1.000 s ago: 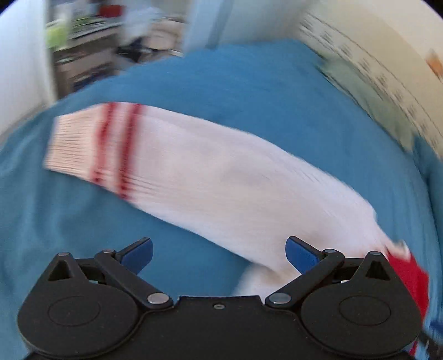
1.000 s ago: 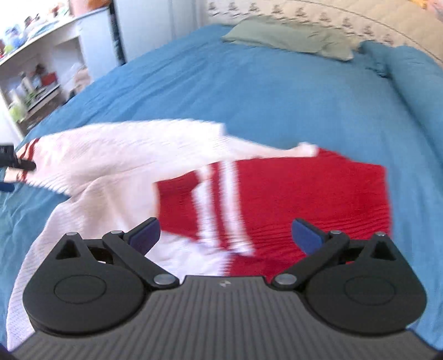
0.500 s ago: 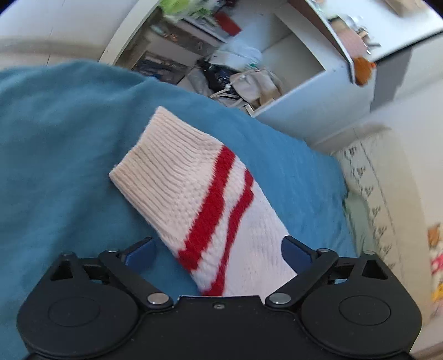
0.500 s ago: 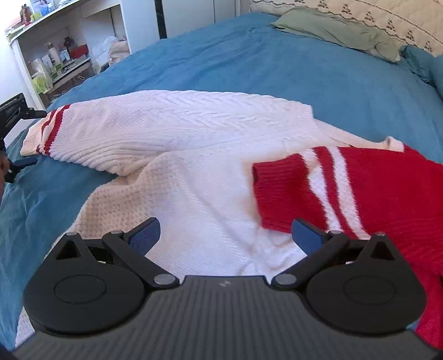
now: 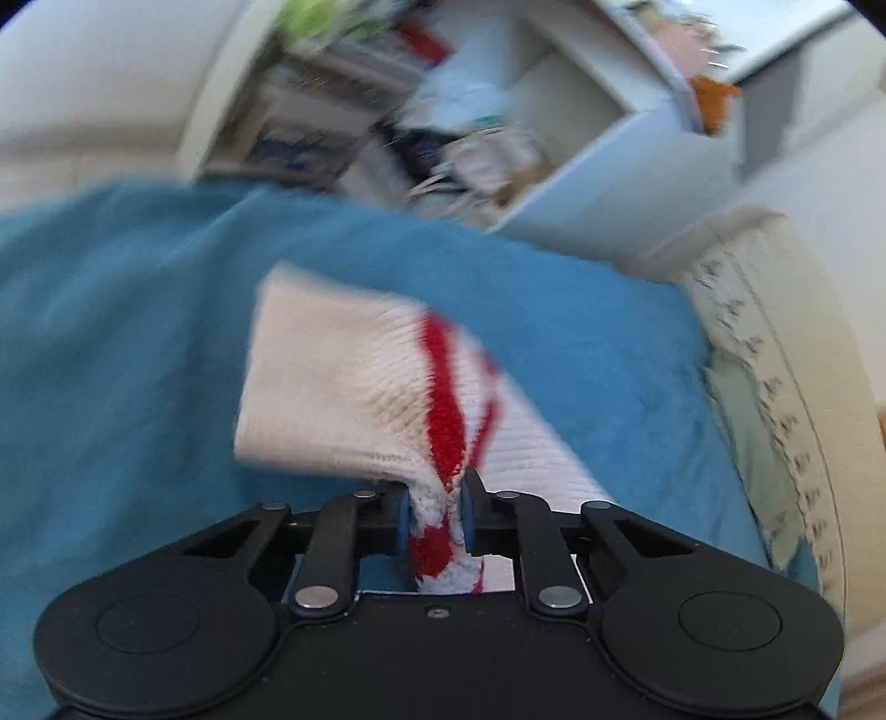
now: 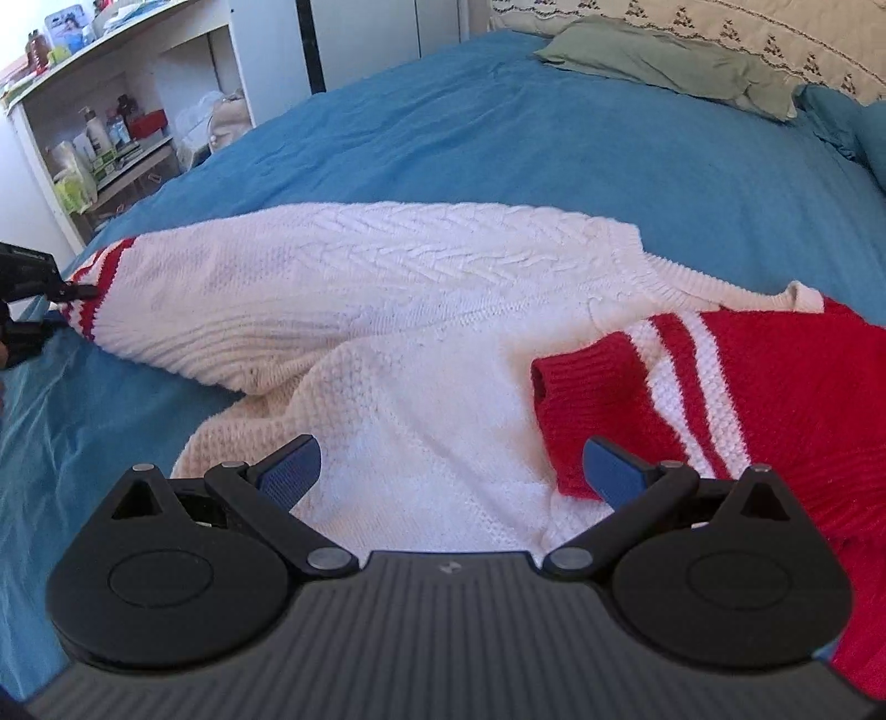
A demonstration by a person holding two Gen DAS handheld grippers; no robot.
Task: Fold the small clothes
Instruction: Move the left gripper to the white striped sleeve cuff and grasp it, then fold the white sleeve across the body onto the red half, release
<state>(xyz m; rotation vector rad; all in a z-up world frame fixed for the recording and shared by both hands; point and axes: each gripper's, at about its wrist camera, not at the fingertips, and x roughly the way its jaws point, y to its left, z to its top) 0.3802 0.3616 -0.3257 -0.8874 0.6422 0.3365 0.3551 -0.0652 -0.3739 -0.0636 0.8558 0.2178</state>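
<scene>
Sweater (image 6: 421,343) lies flat on the bed cover (image 6: 498,144), body nearest the right wrist camera. One sleeve (image 6: 332,271) runs out left from the body, its cuff (image 5: 343,387) at the bed's left edge. Other sleeve (image 6: 637,399) is folded in from the right, lying on top of the body. Left gripper (image 5: 434,518) sits at the far left, at that cuff, cuff edge between its pads. Right gripper (image 6: 451,471) is over the body's near edge, folded sleeve end just inside its right finger. Pillow (image 6: 664,61) lies far behind the sweater, against the headboard (image 6: 720,27). Shelves (image 6: 111,127) stand beyond the bed's left side.
</scene>
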